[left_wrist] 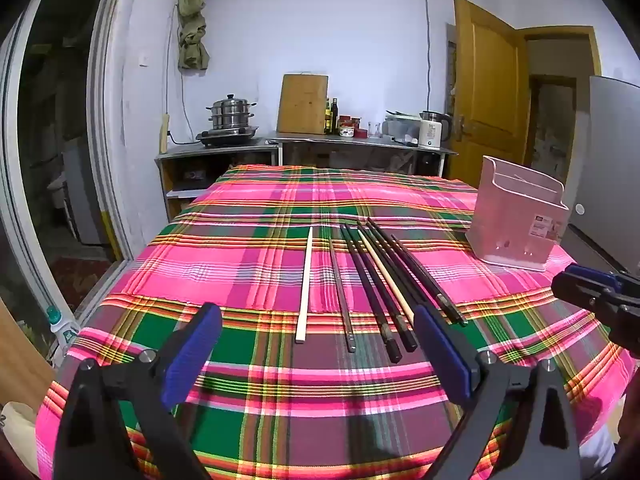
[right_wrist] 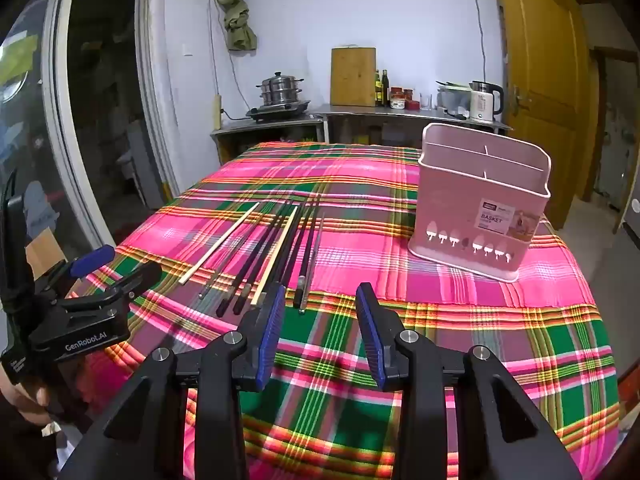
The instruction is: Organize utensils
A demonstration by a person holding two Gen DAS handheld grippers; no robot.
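Both grippers hover low over the near edge of the plaid tablecloth (left_wrist: pixel 256 264): left gripper (left_wrist: pixel 320 344) w/ its blue pads (left_wrist: pixel 192 354) spread wide and nothing between them, right gripper (right_wrist: pixel 321 330) also parted and empty, though narrower. Chopsticks (left_wrist: pixel 384 280) lie loose on the cloth just ahead of the left gripper, roughly side by side (mostly dark ones, plus two pale wooden ones, one of them (left_wrist: pixel 305 284) set a bit apart to the left). Pink utensil basket (right_wrist: pixel 482 202) stands upright on the cloth to the right of the sticks, well apart from them, its divided compartments looking empty from the right wrist view.
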